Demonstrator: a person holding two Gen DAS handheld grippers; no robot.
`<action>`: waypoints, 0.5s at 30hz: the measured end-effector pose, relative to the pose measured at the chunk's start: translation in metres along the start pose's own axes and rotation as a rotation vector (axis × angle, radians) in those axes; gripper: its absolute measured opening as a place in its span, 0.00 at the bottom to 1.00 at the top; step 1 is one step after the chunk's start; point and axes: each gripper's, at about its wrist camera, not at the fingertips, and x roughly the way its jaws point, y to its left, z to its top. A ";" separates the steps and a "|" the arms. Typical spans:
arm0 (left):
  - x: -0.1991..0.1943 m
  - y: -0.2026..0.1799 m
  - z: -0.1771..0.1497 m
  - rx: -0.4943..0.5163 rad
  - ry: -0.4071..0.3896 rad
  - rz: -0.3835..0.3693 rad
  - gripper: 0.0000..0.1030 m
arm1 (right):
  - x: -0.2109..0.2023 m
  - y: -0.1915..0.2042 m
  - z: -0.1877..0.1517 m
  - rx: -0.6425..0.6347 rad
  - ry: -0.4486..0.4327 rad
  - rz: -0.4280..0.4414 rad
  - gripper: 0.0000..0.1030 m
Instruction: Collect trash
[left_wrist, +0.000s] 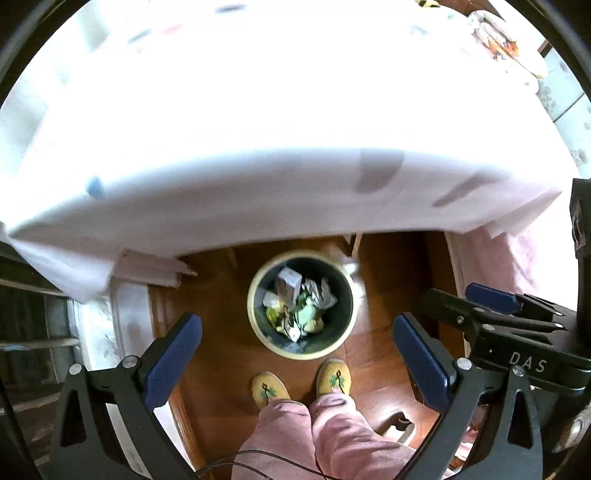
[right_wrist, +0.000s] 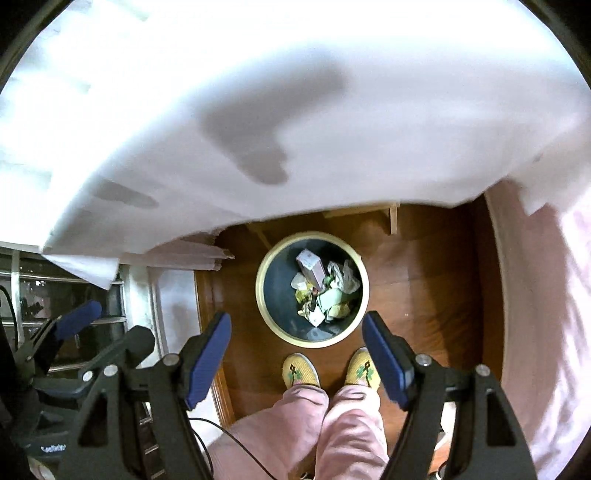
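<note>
Seen from above: a round trash bin (left_wrist: 301, 304) on the wooden floor (left_wrist: 391, 295), at the edge of a tabletop draped in white cloth (left_wrist: 280, 184), just ahead of a pair of yellow slippers (left_wrist: 334, 376) and pink trouser legs (left_wrist: 332, 432). Inside the bin, a heap of crumpled wrappers, paper and a small carton (left_wrist: 297, 302), well below the rim. Left tool (left_wrist: 297, 360) poised high over the bin, blue pads apart, nothing between them. Right tool (right_wrist: 297, 356) alongside, likewise spread wide and empty, aimed almost straight down at the same spot. Visible cloth bare near its front edge; far side washed out by glare, so any litter remaining there hard to tell. Likely stage: between drops, with rubbish already binned and both tools free. Next move, by the look of it: up and forward over the tabletop to find another scrap, then closing on it squarely before returning above the rim.
</note>
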 end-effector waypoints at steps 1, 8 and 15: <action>-0.009 -0.002 0.004 -0.004 -0.015 0.008 0.99 | -0.008 0.002 0.003 -0.009 -0.001 -0.004 0.72; -0.082 -0.006 0.030 -0.029 -0.113 0.029 0.99 | -0.070 0.021 0.020 -0.062 -0.036 0.006 0.72; -0.142 -0.010 0.046 -0.040 -0.198 0.056 0.99 | -0.140 0.041 0.034 -0.106 -0.161 0.032 0.72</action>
